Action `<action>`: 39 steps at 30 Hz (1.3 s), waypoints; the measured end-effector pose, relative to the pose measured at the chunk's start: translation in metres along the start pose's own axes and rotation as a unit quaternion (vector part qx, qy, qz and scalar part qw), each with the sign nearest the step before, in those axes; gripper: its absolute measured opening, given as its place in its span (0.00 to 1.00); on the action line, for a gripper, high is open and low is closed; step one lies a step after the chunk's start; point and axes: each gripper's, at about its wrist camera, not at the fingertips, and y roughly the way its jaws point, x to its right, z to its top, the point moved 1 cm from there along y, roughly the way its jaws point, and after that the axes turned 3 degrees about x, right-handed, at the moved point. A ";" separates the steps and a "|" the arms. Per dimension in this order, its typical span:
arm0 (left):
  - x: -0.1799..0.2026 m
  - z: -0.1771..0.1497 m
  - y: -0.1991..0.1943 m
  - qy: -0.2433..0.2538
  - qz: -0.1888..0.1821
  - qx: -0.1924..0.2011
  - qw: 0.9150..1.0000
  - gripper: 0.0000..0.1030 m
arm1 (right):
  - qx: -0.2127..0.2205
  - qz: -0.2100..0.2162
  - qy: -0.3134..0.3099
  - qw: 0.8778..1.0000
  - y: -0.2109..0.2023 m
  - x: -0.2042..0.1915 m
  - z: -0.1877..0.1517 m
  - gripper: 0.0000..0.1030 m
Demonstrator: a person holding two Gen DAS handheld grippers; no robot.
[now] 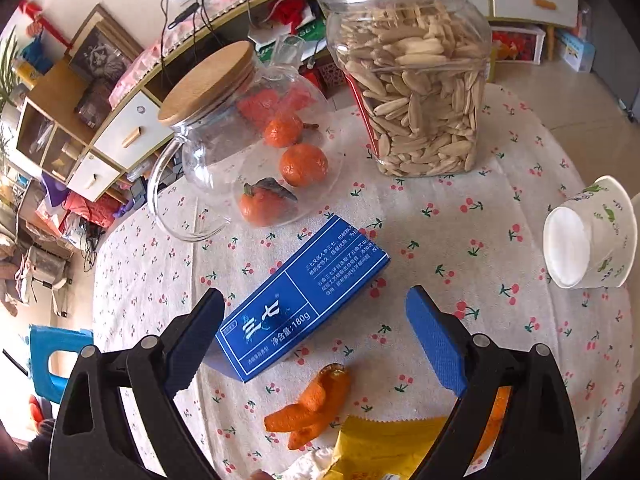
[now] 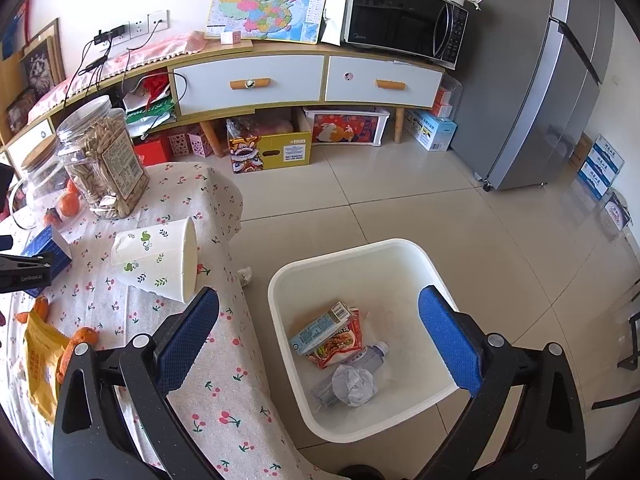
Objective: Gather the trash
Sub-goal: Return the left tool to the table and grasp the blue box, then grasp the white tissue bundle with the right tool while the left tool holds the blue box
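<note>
Left wrist view: wide fingers (image 1: 200, 344) of the left gripper (image 1: 316, 336) are held over the orange peel (image 1: 308, 408); closing on it is judged next.

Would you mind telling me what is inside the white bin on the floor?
The white bin holds a small carton, a red snack wrapper, a plastic bottle and crumpled paper. Anything beneath this pile is hidden.

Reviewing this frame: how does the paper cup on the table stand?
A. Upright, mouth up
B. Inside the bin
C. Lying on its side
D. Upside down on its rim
C: the paper cup lies tipped on its side on the tablecloth, outside the white bin.
</note>
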 end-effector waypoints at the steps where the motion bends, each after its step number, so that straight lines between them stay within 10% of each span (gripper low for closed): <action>1: 0.001 0.003 0.005 0.017 0.003 -0.009 1.000 0.87 | -0.005 0.006 0.000 1.000 0.002 -0.001 0.000 0.93; 11: 0.011 -0.007 0.026 0.105 0.021 -0.019 0.994 0.51 | -0.030 0.058 -0.037 0.997 0.007 -0.029 -0.006 0.93; 22: -0.013 -0.026 -0.061 0.005 -0.018 0.105 0.994 0.38 | -0.116 0.172 -0.044 0.977 0.013 -0.068 -0.026 0.93; 32: -0.043 -0.097 -0.132 -0.140 -0.174 0.200 0.954 0.39 | -0.148 0.217 -0.081 0.962 0.011 -0.116 -0.060 0.91; 39: -0.055 -0.137 -0.133 -0.183 -0.183 0.223 0.940 0.39 | -0.150 0.220 -0.124 0.956 0.014 -0.138 -0.072 0.83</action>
